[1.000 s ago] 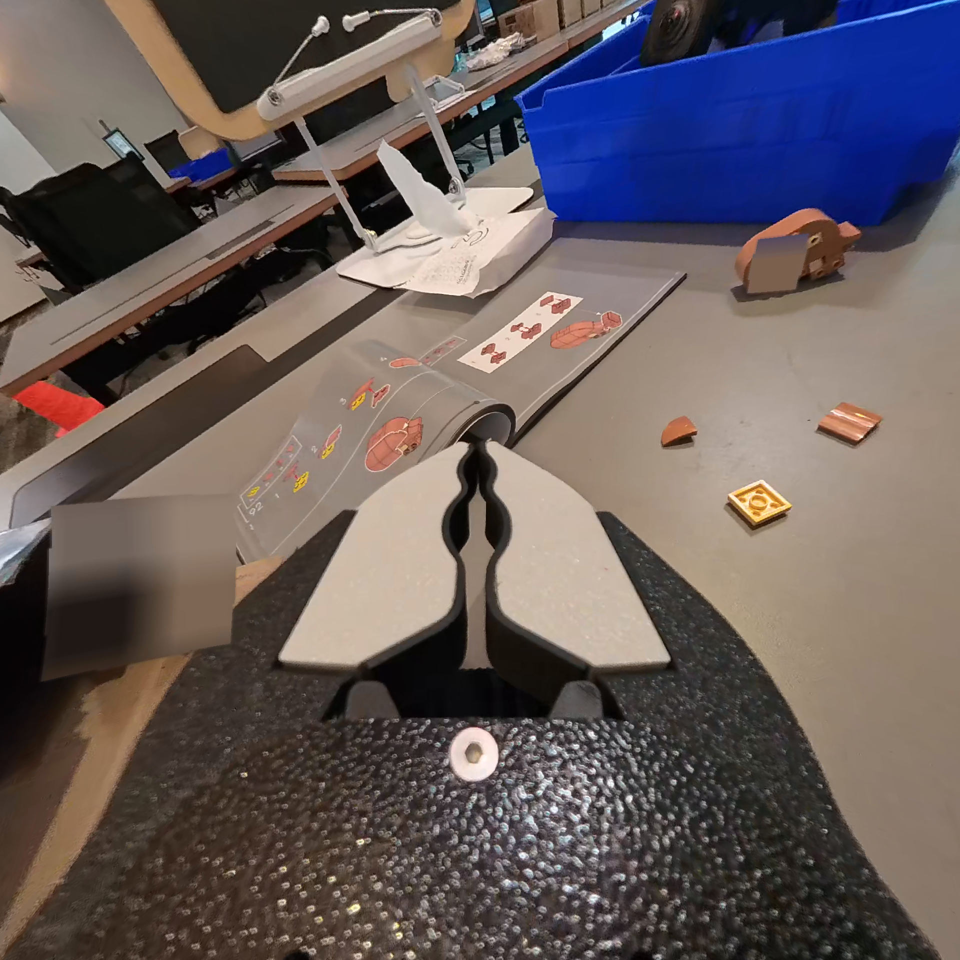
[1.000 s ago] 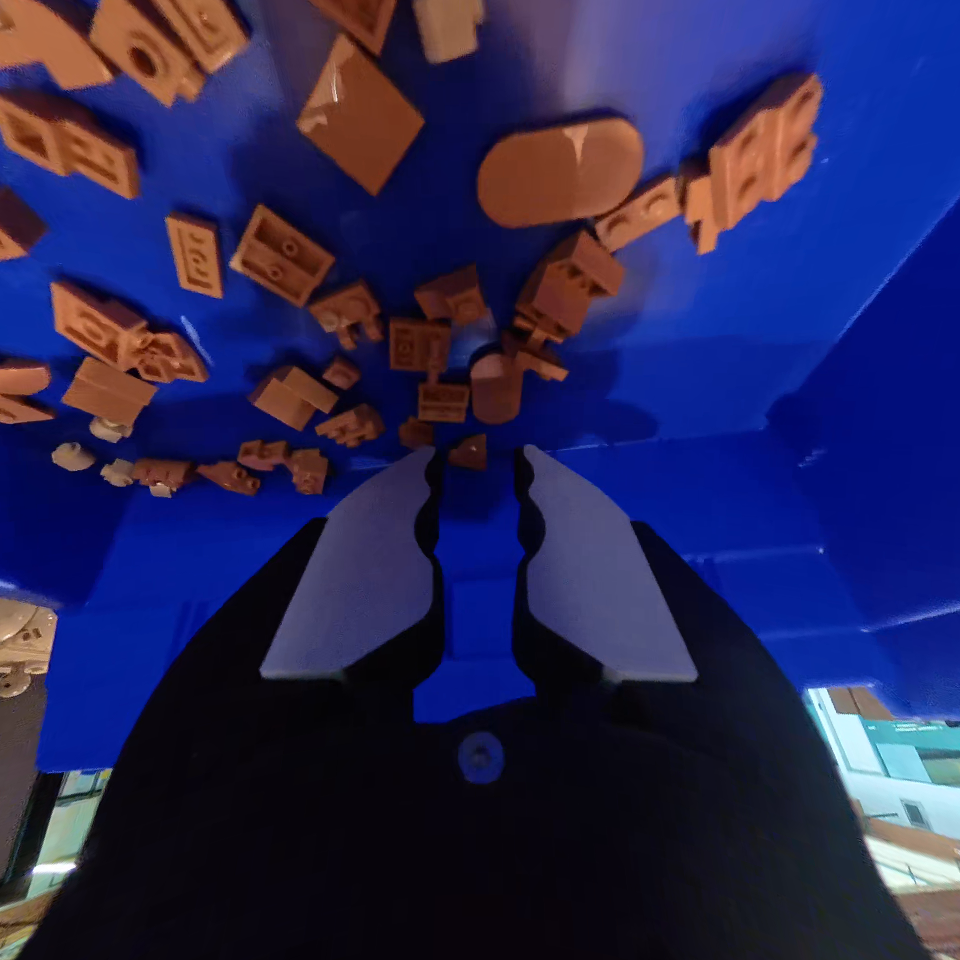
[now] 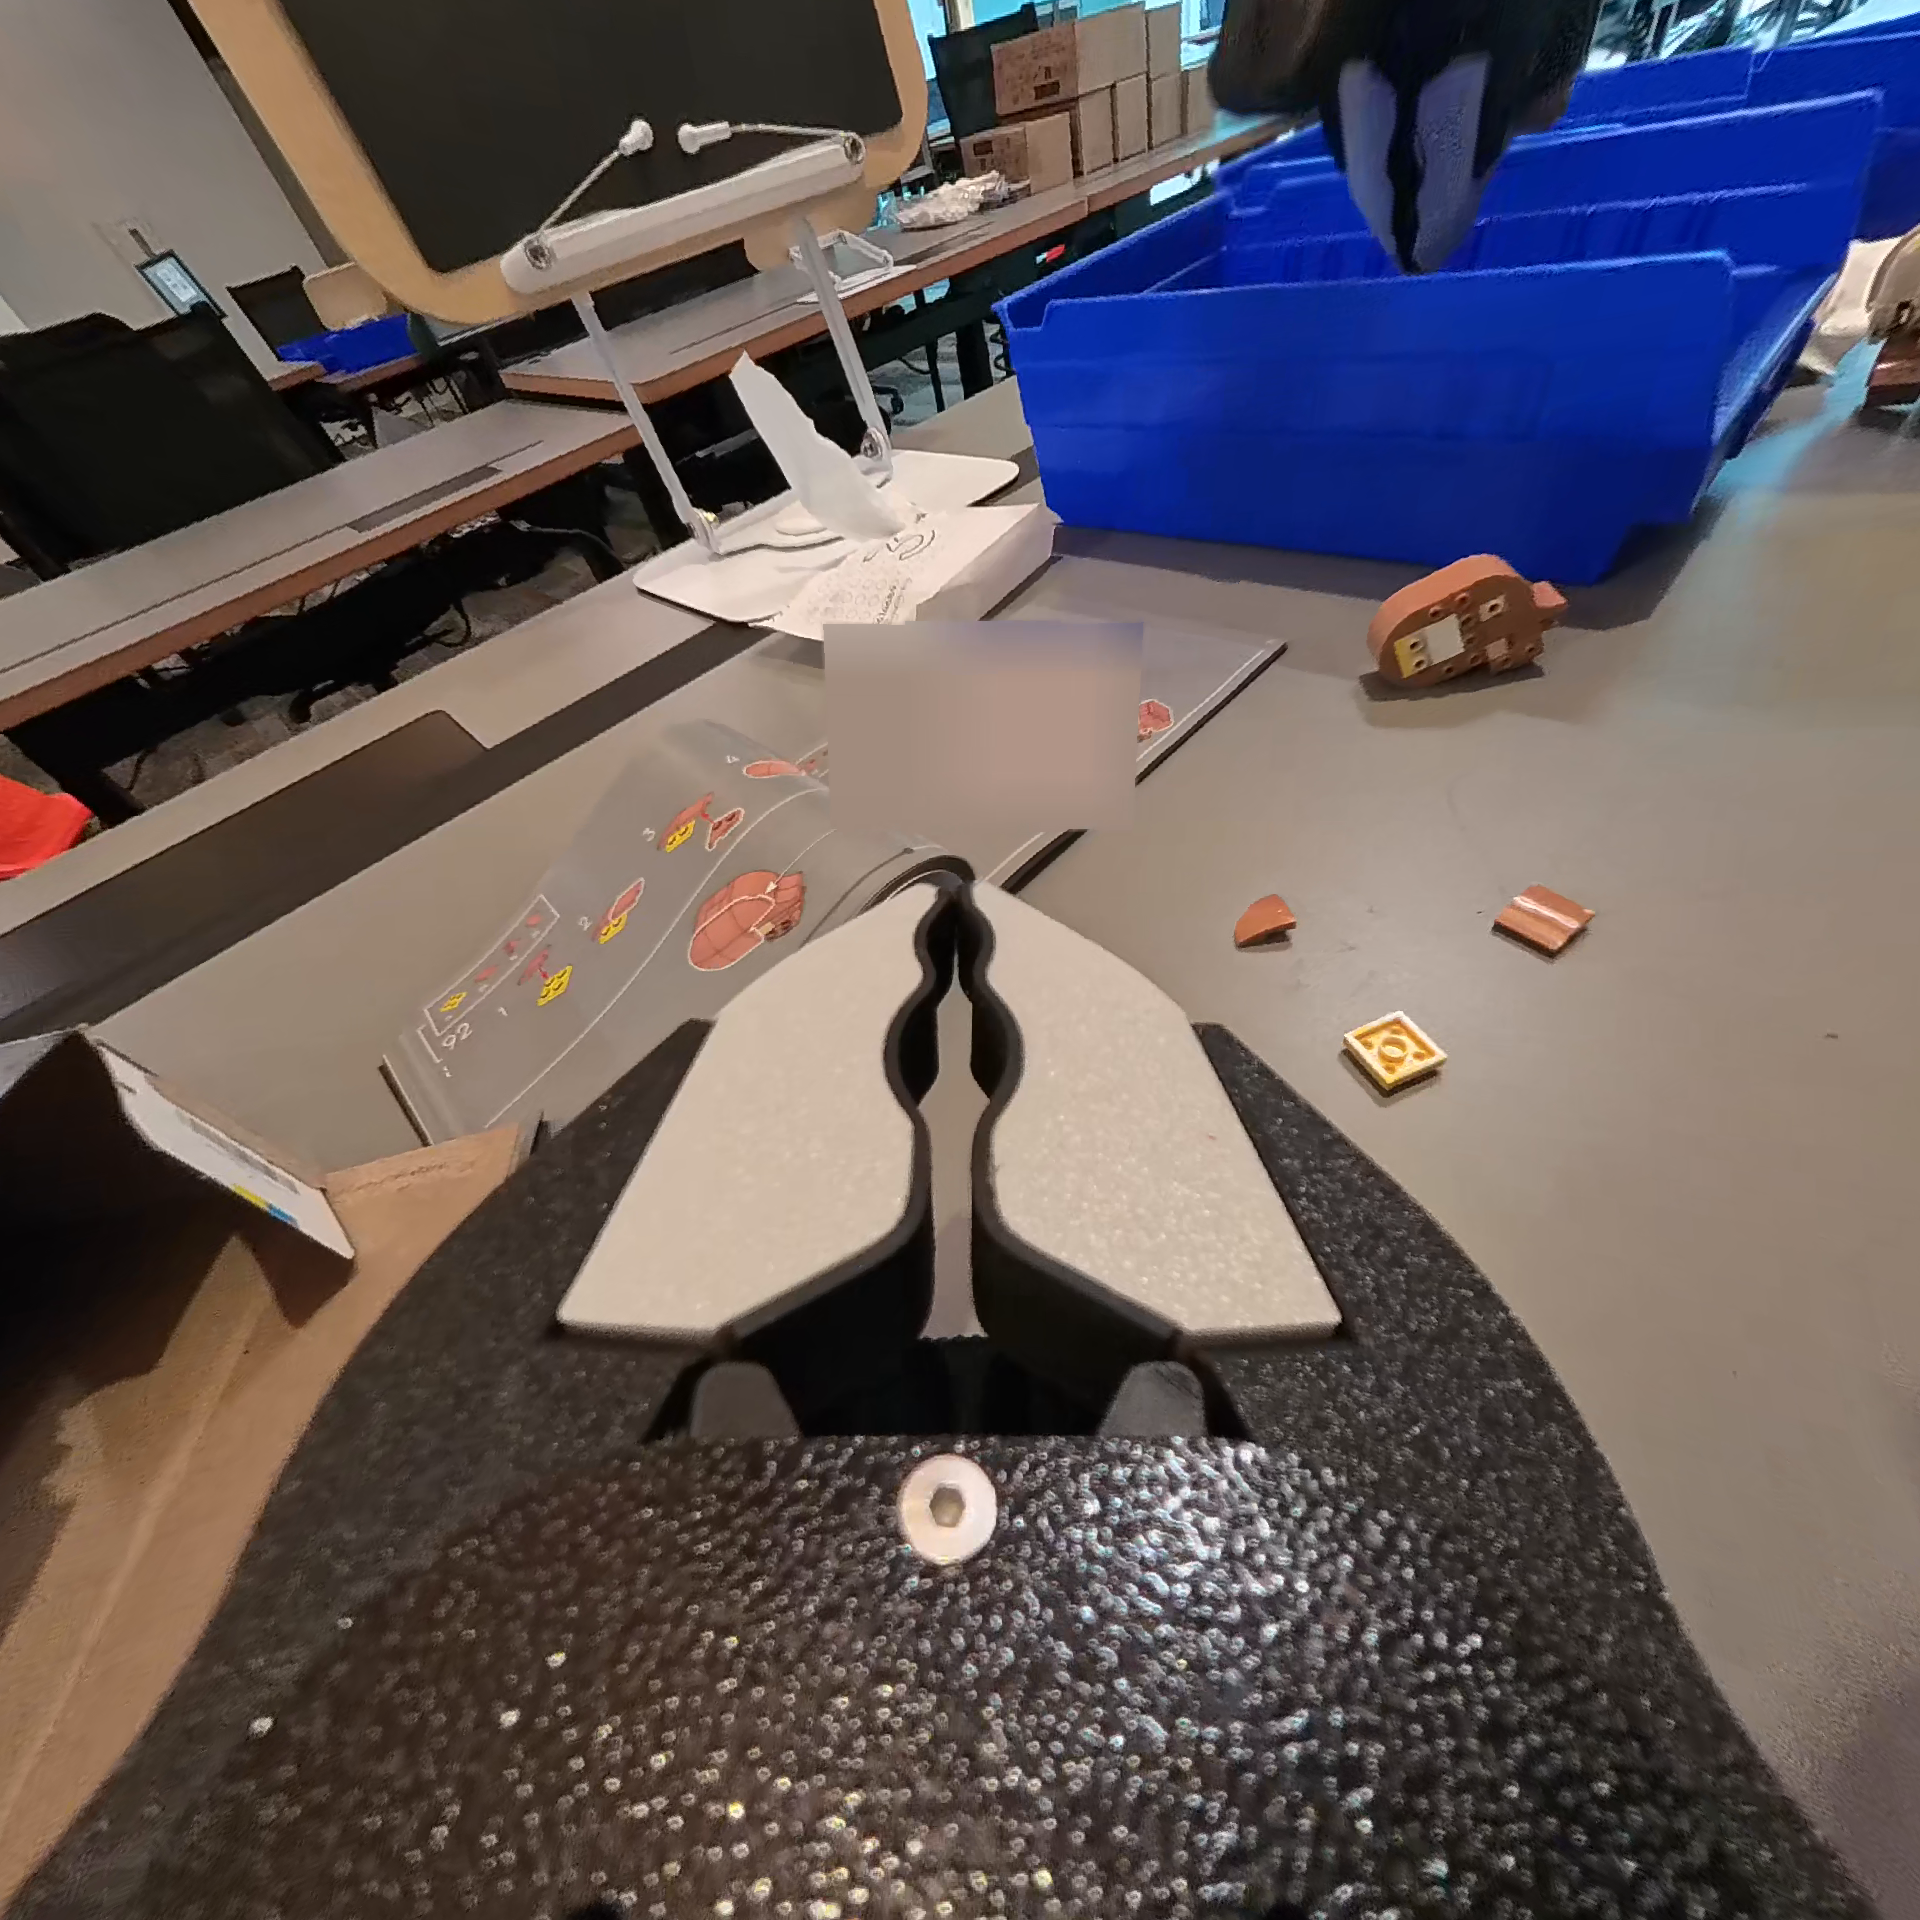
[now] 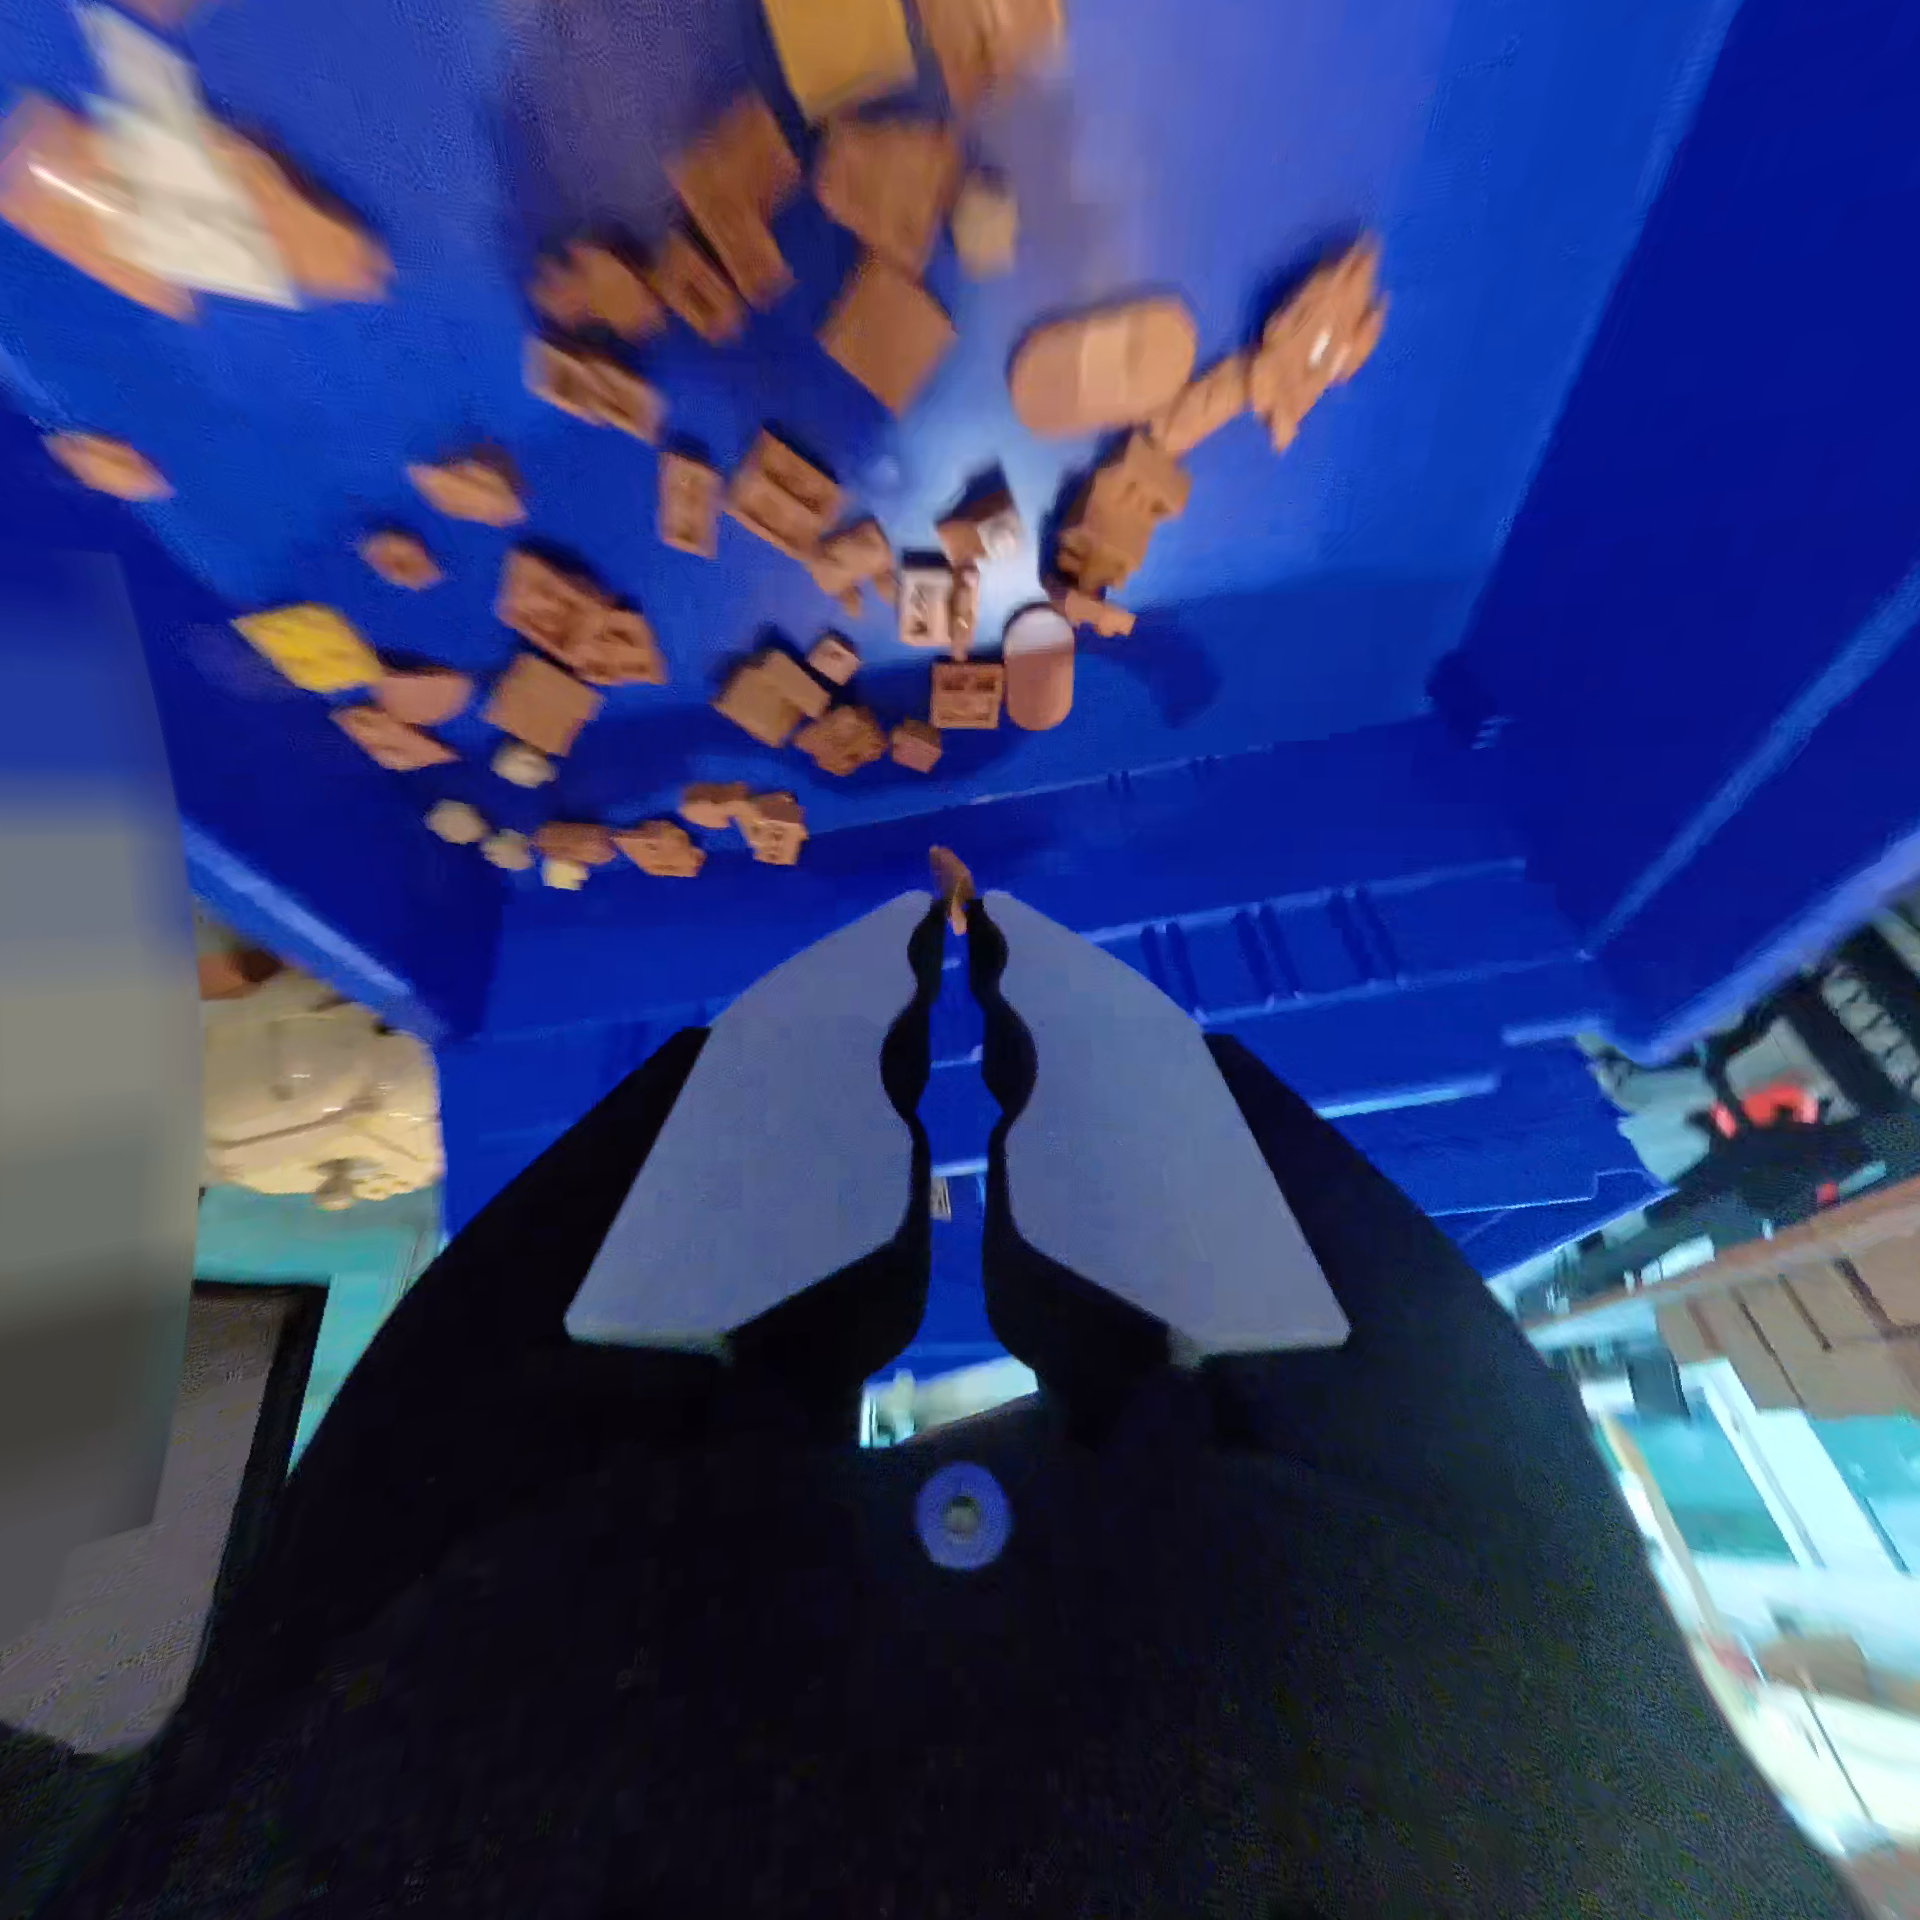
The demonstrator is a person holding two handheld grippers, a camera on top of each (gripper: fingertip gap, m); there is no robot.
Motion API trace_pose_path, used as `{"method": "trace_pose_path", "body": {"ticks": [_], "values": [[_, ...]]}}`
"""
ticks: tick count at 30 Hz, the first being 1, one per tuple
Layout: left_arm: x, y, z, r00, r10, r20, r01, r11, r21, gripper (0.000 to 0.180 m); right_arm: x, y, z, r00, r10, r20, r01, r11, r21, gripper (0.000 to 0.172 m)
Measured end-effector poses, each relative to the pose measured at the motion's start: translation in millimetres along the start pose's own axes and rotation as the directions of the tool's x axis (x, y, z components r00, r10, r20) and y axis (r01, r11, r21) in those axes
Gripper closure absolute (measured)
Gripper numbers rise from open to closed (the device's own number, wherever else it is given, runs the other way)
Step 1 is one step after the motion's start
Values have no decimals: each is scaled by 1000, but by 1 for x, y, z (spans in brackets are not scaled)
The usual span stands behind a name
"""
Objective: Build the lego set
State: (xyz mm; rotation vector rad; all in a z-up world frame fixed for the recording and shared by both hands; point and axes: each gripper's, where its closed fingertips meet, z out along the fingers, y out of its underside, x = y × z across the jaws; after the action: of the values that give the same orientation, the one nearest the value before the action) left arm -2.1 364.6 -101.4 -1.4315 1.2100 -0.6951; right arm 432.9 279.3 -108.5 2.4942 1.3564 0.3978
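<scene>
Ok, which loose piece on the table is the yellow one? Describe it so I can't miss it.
On the grey table, right of the left gripper and nearer than the blue bin, lie three small loose pieces. The yellow square plate lies nearest the camera; the other two are brown.

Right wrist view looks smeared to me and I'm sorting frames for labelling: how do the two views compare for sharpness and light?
Right wrist view: motion blur smears the brown bricks in the blue bin; gripper body nearly black, in shadow. Left wrist view: sharp and evenly lit, yellow plate crisp, straight desk edges bowed by the wide lens.
</scene>
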Motion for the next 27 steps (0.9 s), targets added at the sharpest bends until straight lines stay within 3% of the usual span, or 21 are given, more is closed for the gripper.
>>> {"method": "trace_pose_path", "body": {"ticks": [6, 12, 15, 20, 23, 27], "values": [[9, -13, -8, 1000, -4, -25, 5, 999, 41, 180, -66, -56, -109, 994, -87, -71, 107, 924, 366, 168], [18, -24, -15, 999, 17, -44, -13, 996, 85, 180, -142, -145, -175, 952, -269, -149, 305, 770, 561, 168], [21, -26, -17, 999, 14, -51, -9, 996, 92, 180, -182, -195, -161, 917, -391, -80, 360, 723, 590, 168], [23, -28, -21, 999, 16, -49, -10, 994, 109, 180, -200, -256, -94, 885, -462, 57, 362, 760, 541, 168], [23, -29, -22, 999, 15, -46, -10, 994, 113, 180, -208, -274, -68, 868, -471, 159, 326, 781, 532, 168], [24, -29, -22, 998, 10, -57, -3, 994, 112, 180, -202, -284, -58, 884, -441, 157, 304, 795, 525, 168]]}}
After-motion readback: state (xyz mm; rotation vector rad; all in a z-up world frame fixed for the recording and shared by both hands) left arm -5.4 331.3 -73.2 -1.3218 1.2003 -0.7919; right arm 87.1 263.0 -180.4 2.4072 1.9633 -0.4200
